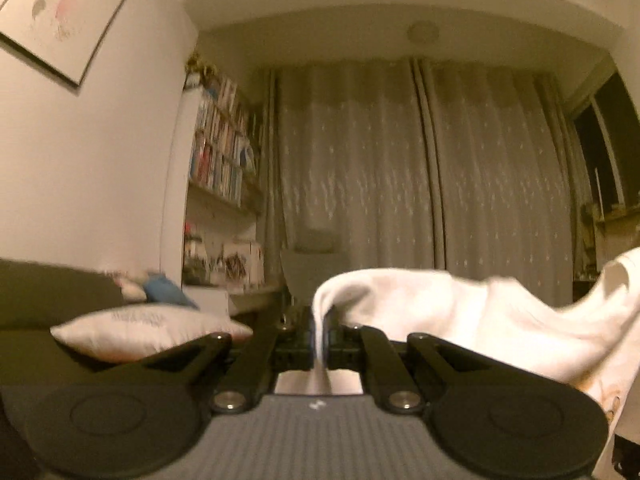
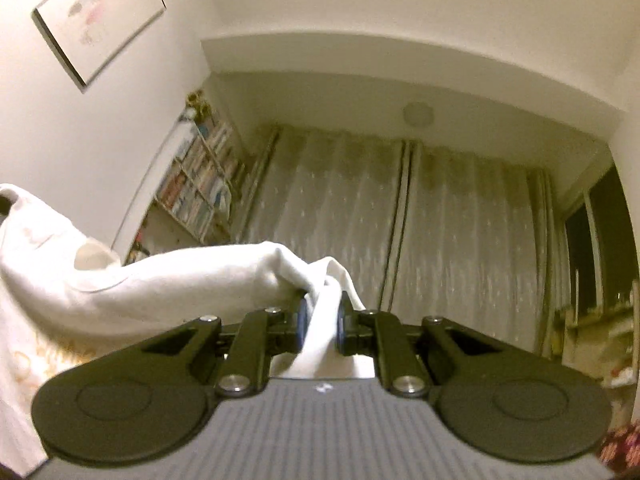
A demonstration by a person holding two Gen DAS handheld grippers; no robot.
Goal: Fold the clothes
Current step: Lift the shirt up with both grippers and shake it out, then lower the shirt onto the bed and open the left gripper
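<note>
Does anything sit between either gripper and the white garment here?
No. The left gripper and right gripper are each shut directly on the white garment, held up between them; nothing intervenes. The folding surface is out of view.

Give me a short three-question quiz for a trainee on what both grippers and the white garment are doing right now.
1. True or false: the left gripper is open.
2. What is the right gripper clamped on?
A. pillow
B. white garment
C. curtain
3. Fill in: the garment hangs ____ the two grippers.

Key: 1 false, it is shut on the garment; 2 B; 3 between.
</note>
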